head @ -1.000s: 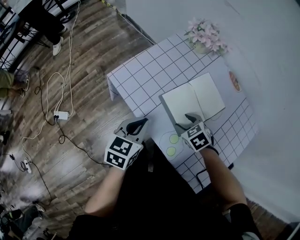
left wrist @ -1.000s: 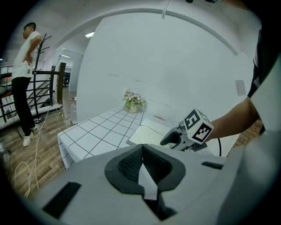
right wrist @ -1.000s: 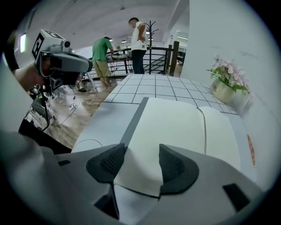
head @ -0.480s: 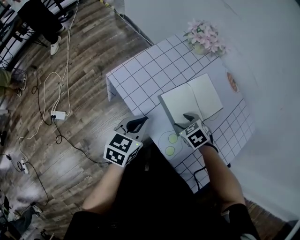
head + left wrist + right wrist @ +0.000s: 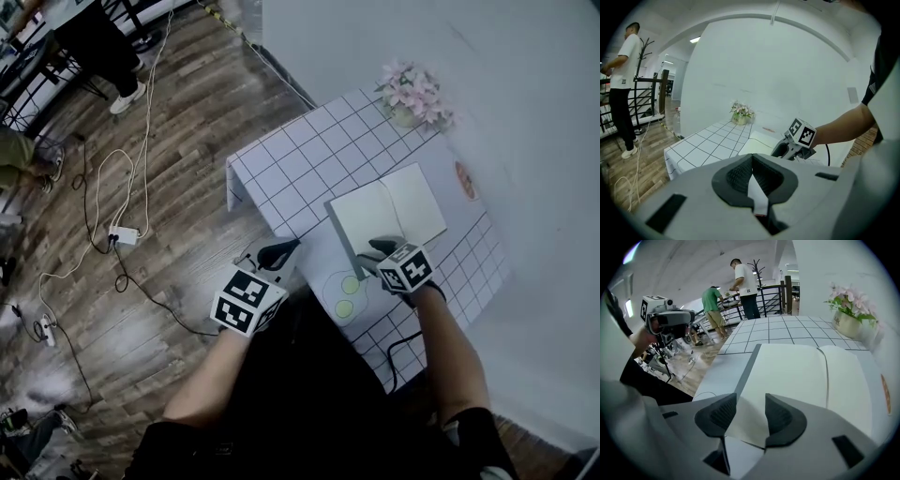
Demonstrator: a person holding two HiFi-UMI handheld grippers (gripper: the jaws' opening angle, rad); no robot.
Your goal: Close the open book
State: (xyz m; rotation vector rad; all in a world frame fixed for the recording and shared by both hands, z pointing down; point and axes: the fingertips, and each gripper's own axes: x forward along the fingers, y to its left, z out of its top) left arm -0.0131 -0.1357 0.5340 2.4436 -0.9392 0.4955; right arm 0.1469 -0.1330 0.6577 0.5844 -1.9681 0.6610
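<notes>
Left of the book (image 5: 389, 214), off the desk's (image 5: 300, 159) edge, the left gripper (image 5: 284, 249) hangs with its fingers together and empty. The book lies open on the desk; the right gripper's (image 5: 380, 249) fingers have just been narrowing and, still apart, straddle its near corner

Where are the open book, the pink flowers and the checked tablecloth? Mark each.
open book (image 5: 364, 217): head view, left page.
pink flowers (image 5: 417, 89): head view, middle of the bunch.
checked tablecloth (image 5: 291, 164): head view, bare squares beside the book.
</notes>
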